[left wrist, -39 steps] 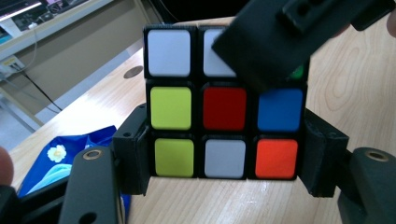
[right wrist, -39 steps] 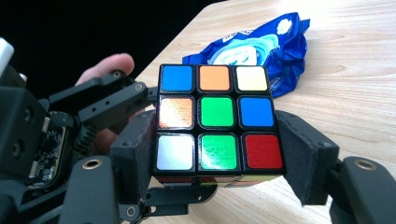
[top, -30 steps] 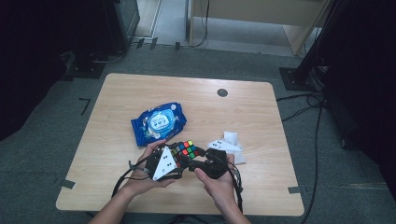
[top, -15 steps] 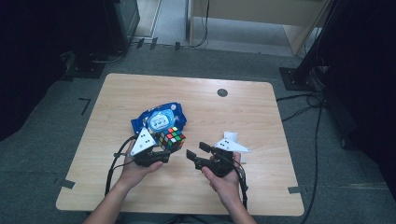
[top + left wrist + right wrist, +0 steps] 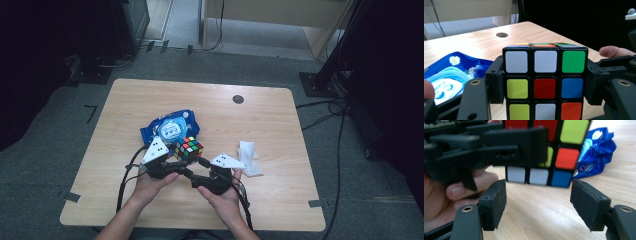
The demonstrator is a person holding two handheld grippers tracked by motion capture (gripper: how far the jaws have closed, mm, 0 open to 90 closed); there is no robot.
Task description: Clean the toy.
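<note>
Gripping the cube (image 5: 188, 149) in the left gripper (image 5: 176, 161) mid-frame, drawn leftward, while opening the empty right gripper (image 5: 538, 202) underneath for a regrasp.

Both forearms come in from the near edge, hands side by side. The left hand's black two-jaw gripper with its grey triangular plate (image 5: 176, 156) has its jaws clamped tight. The right hand's matching black gripper (image 5: 196, 172) sits just beside it, its jaws standing apart and just now widening, nothing between the pads (image 5: 494, 203).

The right gripper (image 5: 196, 177) has let go of the cube (image 5: 188, 148) (jaws just opening) and dropped lower.
</note>
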